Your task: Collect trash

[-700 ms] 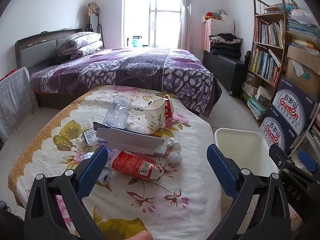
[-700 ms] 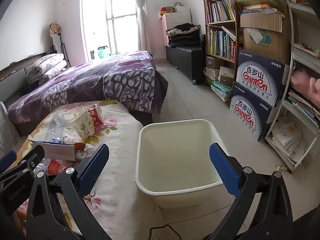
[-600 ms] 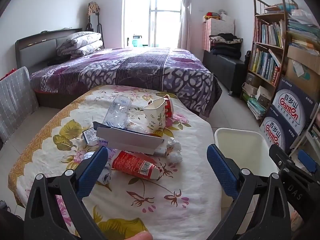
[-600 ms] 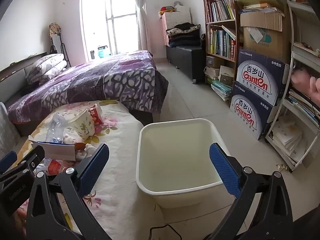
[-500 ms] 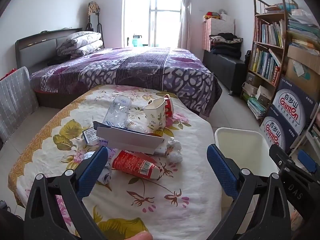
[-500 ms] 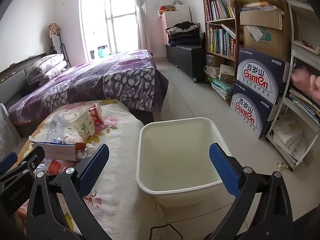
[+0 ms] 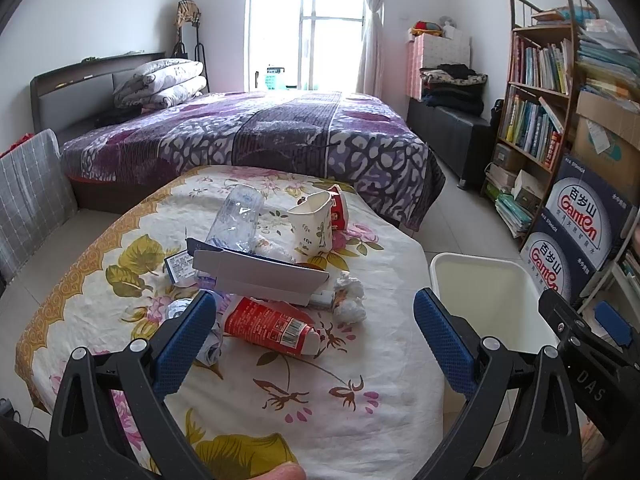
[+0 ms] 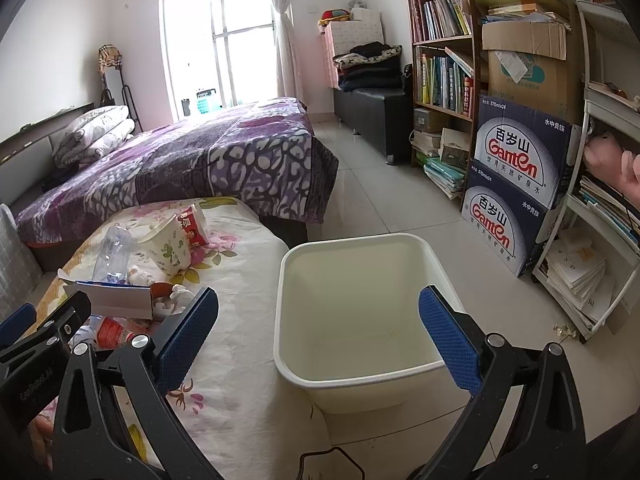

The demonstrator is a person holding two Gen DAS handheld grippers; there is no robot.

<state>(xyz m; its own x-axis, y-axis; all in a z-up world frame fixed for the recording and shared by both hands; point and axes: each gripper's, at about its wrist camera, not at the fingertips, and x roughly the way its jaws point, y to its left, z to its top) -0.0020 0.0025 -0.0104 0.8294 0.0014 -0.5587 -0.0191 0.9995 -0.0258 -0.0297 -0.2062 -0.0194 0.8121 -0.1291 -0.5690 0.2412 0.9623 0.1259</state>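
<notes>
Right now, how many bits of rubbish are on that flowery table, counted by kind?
Bottles: 2, a clear bottle and a red-labelled bottle
Paper cup: 1
Red snack packet: 1
Flat cardboard box: 1
Crumpled tissue clumps: 2
Total: 7 clearly visible; smaller scraps lie half hidden around the box.

A lived-in bedroom at home: a bed (image 7: 256, 136) under a purple quilt, folded duvets (image 7: 160, 82) by the headboard, a crammed bookshelf (image 8: 440, 56), stacked water cartons (image 8: 516, 184) and a curtained window (image 7: 316, 20).
</notes>
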